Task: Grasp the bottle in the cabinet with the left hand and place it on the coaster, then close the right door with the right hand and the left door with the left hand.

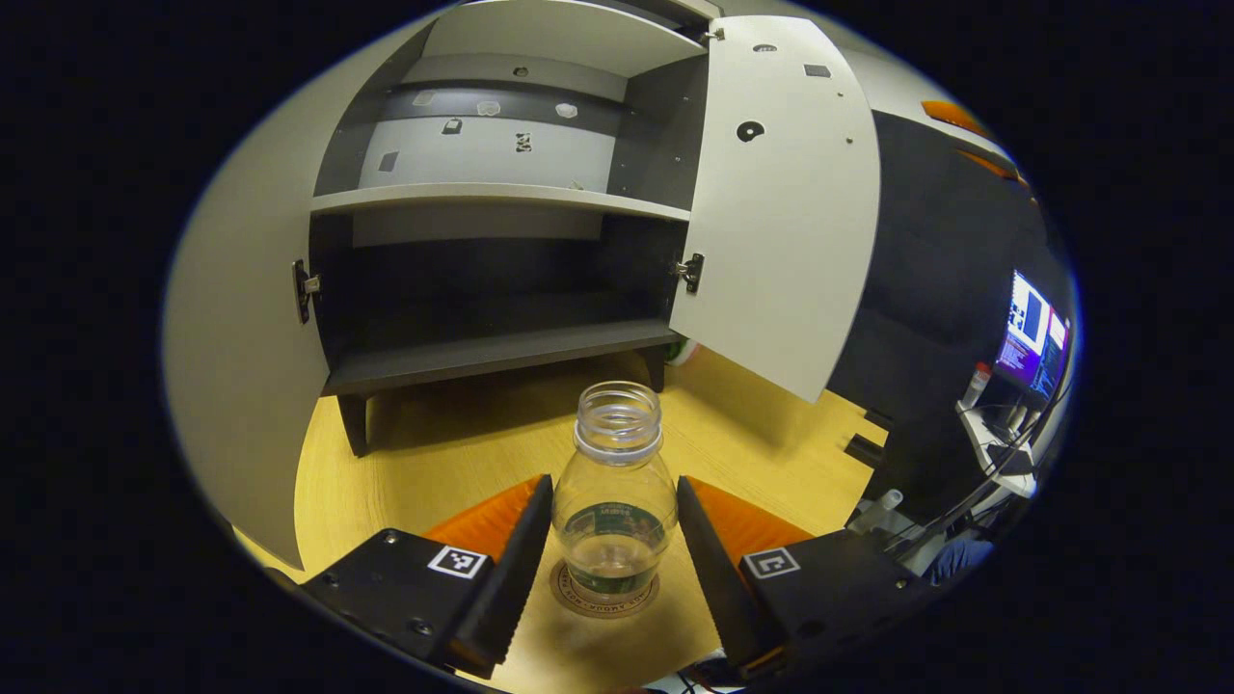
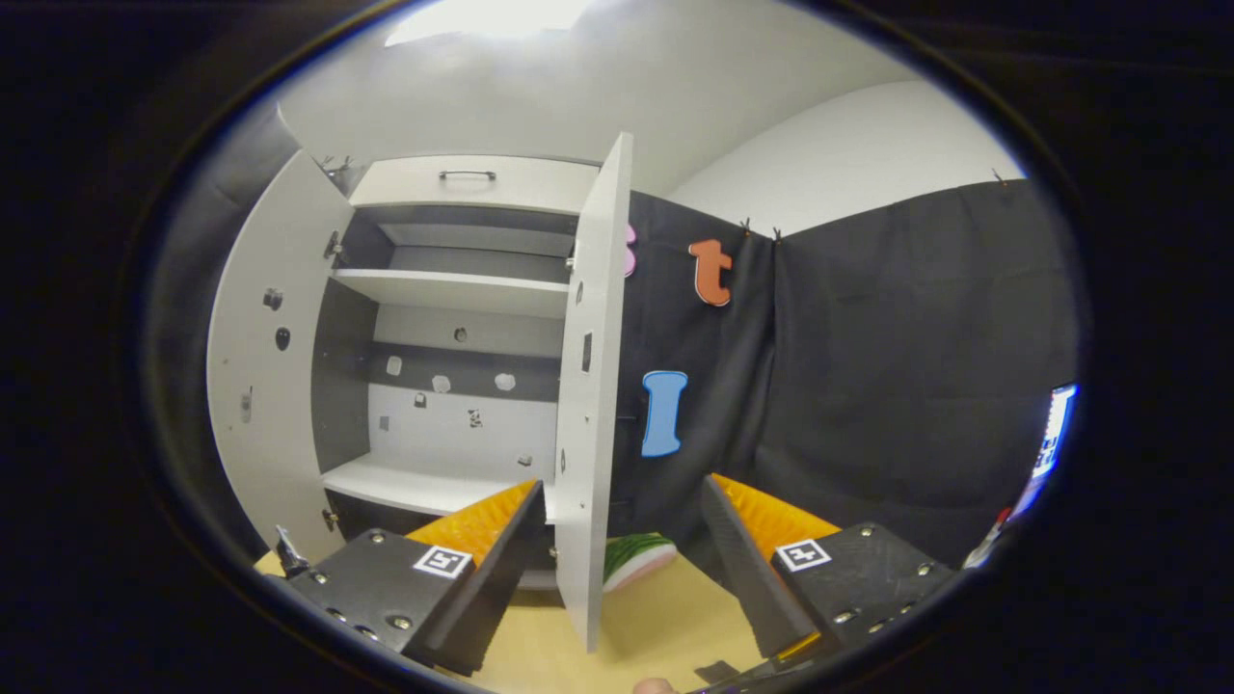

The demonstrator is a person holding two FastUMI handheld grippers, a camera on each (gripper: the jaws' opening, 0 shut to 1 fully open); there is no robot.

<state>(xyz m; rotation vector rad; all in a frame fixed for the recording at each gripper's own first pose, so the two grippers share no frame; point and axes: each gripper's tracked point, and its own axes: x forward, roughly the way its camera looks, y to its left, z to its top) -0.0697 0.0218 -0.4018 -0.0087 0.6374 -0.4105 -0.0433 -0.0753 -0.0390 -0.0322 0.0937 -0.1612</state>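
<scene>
Wooden table point(image 1: 434, 453) bears clear capless bottle point(image 1: 614, 501) on coaster point(image 1: 603, 596), both grippers' fingers spread.

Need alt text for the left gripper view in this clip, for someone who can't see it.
A clear, capless bottle stands on a round coaster on the wooden table, between the open fingers of the left gripper, which do not press on it. Behind it, the cabinet has both doors open, the right door swung wide.
</scene>
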